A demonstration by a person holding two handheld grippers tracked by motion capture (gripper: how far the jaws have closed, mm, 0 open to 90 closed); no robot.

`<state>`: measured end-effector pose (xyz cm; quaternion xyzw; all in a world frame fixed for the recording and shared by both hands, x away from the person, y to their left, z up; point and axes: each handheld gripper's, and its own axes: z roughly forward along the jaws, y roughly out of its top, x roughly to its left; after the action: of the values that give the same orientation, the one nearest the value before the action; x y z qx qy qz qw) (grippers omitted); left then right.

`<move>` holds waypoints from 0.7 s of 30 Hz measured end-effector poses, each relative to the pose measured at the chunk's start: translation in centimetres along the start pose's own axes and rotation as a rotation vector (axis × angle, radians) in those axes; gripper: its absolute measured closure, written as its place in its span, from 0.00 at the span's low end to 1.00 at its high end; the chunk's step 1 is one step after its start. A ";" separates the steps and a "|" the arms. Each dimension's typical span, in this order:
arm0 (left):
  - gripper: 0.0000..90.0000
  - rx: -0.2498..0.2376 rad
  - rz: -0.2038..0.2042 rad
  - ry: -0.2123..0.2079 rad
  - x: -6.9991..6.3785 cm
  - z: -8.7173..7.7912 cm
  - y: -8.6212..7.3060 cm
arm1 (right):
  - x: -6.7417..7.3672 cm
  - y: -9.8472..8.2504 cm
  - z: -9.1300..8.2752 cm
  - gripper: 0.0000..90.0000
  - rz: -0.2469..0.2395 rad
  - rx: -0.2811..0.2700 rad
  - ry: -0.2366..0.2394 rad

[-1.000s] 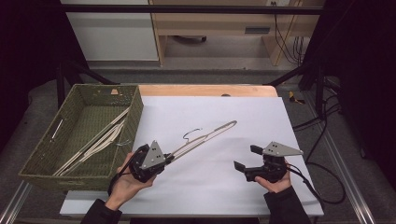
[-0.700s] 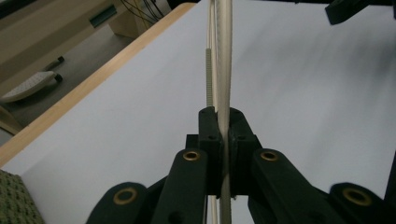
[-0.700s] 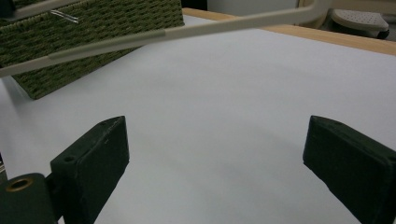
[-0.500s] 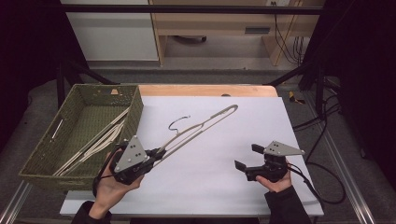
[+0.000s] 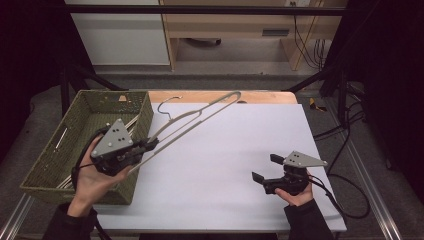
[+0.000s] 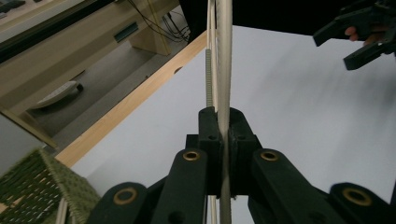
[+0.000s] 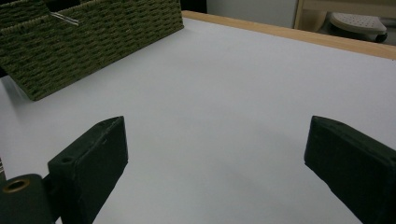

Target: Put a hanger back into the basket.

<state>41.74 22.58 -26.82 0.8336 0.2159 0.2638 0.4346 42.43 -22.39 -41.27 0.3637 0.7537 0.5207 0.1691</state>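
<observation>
Left gripper is clamped on one end of a pale clothes hanger; in the left gripper view the jaws pinch the hanger's bar tight, bar running straight up between them. Hanger is off the table, held at a slant: gripped end low by the basket's right wall, far end and wire hook up over the table's back edge, near the wooden strip. Left hand sits over the near-right corner of the green woven basket, which holds more pale hangers lying flat inside. Right gripper is released, jaws wide apart with nothing between them, low over the white table at the near right, well apart from the hanger. Right gripper view: both pads spread over bare white surface, basket at upper left.
</observation>
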 end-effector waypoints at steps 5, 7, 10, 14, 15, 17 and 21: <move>0.96 0.030 -0.013 0.041 2.7 -0.7 -1.0 | 0.0 0.0 0.1 0.07 0.001 0.000 -0.004; 0.96 0.035 -0.020 0.045 3.8 -1.1 -1.5 | 0.0 0.0 0.1 0.07 0.001 0.000 -0.003; 0.96 0.043 -0.039 0.059 5.2 -1.9 -2.3 | 0.0 0.0 0.1 0.06 0.001 0.002 -0.003; 0.96 0.060 -0.048 0.099 6.6 -3.2 -3.3 | 0.0 0.0 0.0 0.06 0.001 0.002 0.000; 0.96 0.063 -0.050 0.106 7.0 -3.5 -3.6 | 0.0 0.0 0.0 0.06 0.003 0.001 -0.001; 0.96 0.060 -0.061 0.126 7.7 -4.0 -4.2 | 0.0 0.0 0.1 0.05 0.004 0.002 -0.003; 0.96 0.076 -0.079 0.151 9.2 -4.8 -5.7 | 0.0 0.0 0.0 0.05 0.001 0.001 0.000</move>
<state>44.99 33.95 -26.96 0.8182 0.2906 0.3002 0.3951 42.45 -22.42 -41.26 0.3642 0.7538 0.5202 0.1687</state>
